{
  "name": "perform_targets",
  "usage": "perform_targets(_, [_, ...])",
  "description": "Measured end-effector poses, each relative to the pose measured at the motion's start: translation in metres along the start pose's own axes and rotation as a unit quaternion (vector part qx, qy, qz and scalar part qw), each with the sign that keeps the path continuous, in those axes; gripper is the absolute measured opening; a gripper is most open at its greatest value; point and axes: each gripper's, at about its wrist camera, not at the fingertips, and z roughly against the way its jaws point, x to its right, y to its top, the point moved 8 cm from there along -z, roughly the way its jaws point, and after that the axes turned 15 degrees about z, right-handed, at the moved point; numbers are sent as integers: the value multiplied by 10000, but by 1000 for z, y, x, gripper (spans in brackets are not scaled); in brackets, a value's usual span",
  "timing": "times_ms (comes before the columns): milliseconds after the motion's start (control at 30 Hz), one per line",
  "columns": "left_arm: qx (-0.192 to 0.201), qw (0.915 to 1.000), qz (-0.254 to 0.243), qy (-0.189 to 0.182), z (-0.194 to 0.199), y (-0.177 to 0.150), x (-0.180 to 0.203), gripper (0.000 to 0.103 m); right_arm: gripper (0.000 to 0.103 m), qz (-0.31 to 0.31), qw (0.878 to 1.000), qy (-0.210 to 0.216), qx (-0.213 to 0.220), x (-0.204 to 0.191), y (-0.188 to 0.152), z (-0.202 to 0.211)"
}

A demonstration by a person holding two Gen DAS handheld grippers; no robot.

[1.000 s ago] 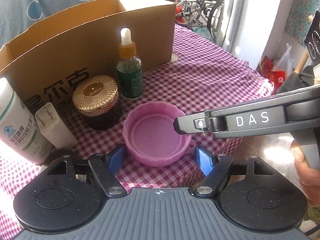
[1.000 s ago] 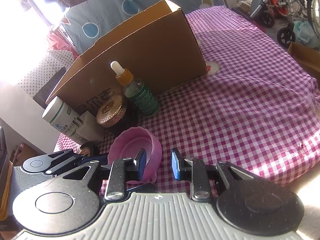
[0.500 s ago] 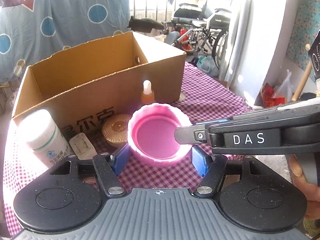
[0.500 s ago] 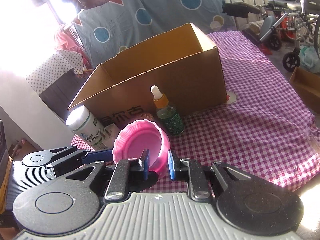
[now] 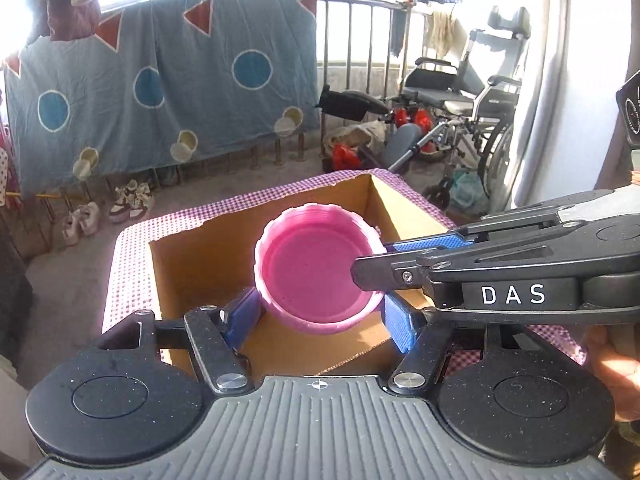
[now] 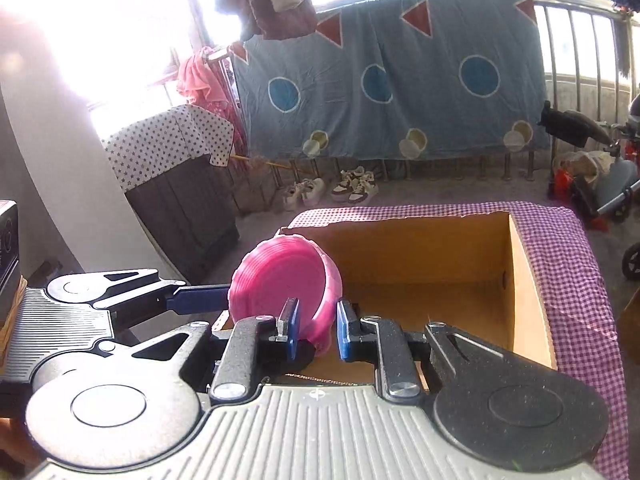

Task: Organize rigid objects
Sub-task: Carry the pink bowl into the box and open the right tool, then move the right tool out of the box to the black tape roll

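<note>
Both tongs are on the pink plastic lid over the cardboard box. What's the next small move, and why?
Probably lower it into the open brown cardboard box. The round pink plastic lid hangs above the box's bare floor, its rim pinched by the right tongs and its sides bracketed by the left tongs, so a short descent before letting go should avoid a drop.

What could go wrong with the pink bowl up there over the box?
The bowl hangs tilted above the box, its rim pinched by the right tool, so it might slip and drop crooked. The left tool straddles the bowl; I can't tell if it grips, so moving apart could twist it loose.
</note>
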Motion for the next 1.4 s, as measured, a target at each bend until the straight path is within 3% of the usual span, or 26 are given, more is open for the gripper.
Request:
perform_targets(167, [-1040, 9942, 282, 46, -49, -5, -28, 66, 21, -255, 9924, 513, -1087, 23, 0, -63])
perform_targets(333, [-1973, 9797, 337, 86, -84, -26, -38, 66, 22, -690, 9702, 1032, -2081, 41, -25, -109])
perform_targets(500, [-2501, 9679, 102, 238, -98, -37, -42, 67, 23, -1001, 9474, 1439, -2677, 48, -43, -134])
perform_targets(700, [-2765, 9604, 145, 315, -99, -37, -51, 78, 22, -1053, 9331, 1702, -2987, 40, -56, -149])
perform_targets(867, [-2648, 9635, 264, 299, -94, -32, -52, 79, 22, -1087, 9366, 1715, -2856, 37, -50, -146])
perform_targets(1000, [-2316, 9721, 342, 129, -76, -23, -49, 79, 22, -1219, 9485, 1743, -2349, 41, -35, -125])
perform_targets(1267, [-1149, 9920, 453, -275, -5, -4, -38, 84, 22, -1839, 9601, 1861, -988, 50, -16, -38])
perform_targets(1400, [-608, 9962, 483, -387, 29, -17, -34, 91, 27, -2147, 9536, 2077, -375, 43, -28, 11])
